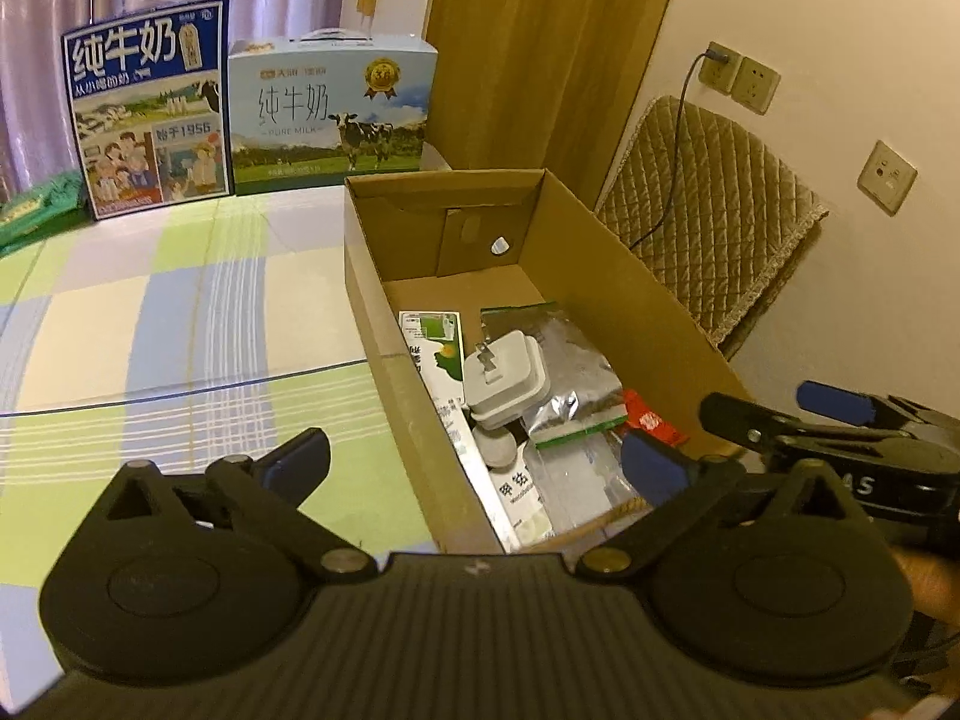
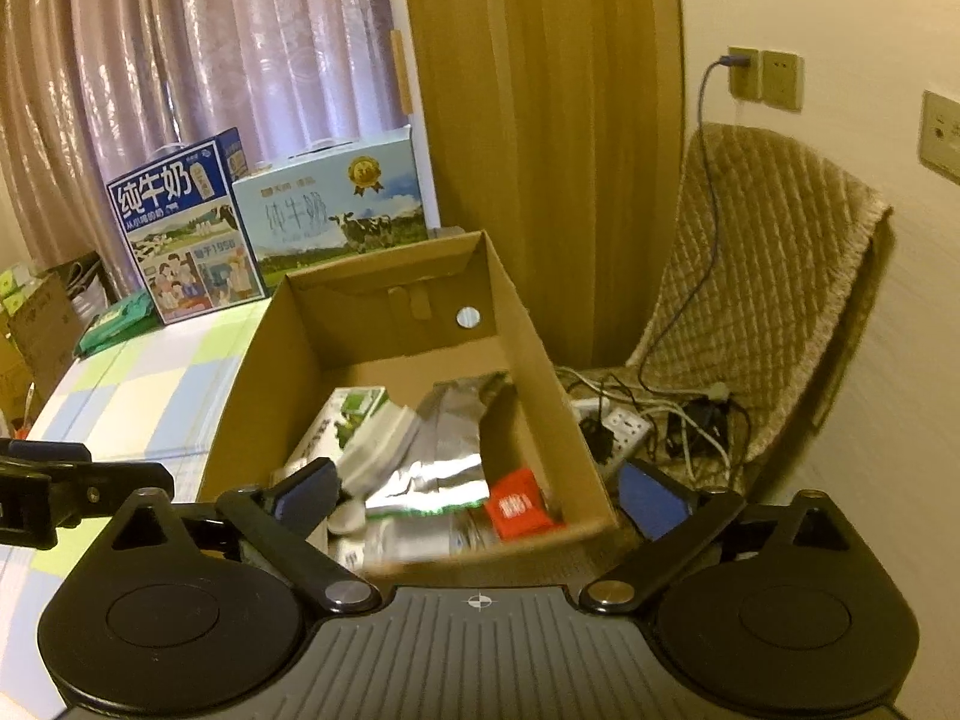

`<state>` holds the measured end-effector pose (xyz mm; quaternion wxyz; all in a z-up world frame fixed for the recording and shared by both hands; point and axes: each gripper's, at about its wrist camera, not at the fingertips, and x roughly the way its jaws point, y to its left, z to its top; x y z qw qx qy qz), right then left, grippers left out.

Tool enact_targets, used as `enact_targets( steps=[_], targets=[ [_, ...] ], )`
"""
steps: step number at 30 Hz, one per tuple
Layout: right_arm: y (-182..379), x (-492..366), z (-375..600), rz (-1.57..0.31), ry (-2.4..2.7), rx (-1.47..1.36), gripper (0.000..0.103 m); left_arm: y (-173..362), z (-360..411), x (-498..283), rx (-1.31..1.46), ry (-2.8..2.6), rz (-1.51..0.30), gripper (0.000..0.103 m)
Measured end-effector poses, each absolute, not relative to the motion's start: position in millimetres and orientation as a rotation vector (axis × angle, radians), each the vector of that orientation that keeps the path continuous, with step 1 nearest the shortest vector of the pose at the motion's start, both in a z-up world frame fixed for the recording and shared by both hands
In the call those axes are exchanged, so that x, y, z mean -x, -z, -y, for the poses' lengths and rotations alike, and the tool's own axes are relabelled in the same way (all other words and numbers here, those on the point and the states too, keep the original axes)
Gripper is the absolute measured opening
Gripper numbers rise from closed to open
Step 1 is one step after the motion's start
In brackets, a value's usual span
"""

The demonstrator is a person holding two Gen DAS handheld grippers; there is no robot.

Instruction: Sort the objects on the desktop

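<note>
An open cardboard box (image 1: pixel 600 276) (image 2: pixel 252 408) stands on the checked tablecloth (image 1: pixel 180 330). Inside lie a white plug adapter (image 1: pixel 507 375) (image 2: pixel 378 447), a silver foil pouch (image 1: pixel 576 372) (image 2: pixel 444 456), a red packet (image 1: pixel 651 420) (image 2: pixel 516 504), a green-and-white carton (image 1: pixel 432 342) (image 2: pixel 342 420) and some paper packs. My left gripper (image 1: pixel 474 465) (image 2: pixel 78 468) is open and empty, straddling the box's near left wall. My right gripper (image 2: pixel 480 495) (image 1: pixel 780 405) is open and empty over the box's near end.
Two milk cases (image 1: pixel 150 108) (image 1: pixel 333 114) stand at the table's far edge before curtains. Right of the box are a quilted chair (image 1: pixel 708 204), a power strip with tangled cables (image 2: pixel 624 426) and wall sockets (image 1: pixel 738 75). Green packs (image 1: pixel 36 204) lie far left.
</note>
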<state>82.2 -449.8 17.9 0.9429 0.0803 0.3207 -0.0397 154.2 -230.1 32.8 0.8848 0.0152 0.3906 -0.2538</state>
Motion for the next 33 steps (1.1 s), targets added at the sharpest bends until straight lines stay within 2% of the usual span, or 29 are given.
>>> enact_targets(
  steps=[13, 33],
  targets=[
    [-19.6, -28.6, 449.2, -0.722, 0.095, -0.195, 0.101, -25.7, 228.4, -106.9, -0.065, 0.481, -0.846, 0.102],
    [-18.5, 4.6, 415.5, -0.761, 0.093, -0.173, 0.101, -19.2, 201.8, -66.2, -0.06, 0.422, -0.878, 0.102]
  ],
)
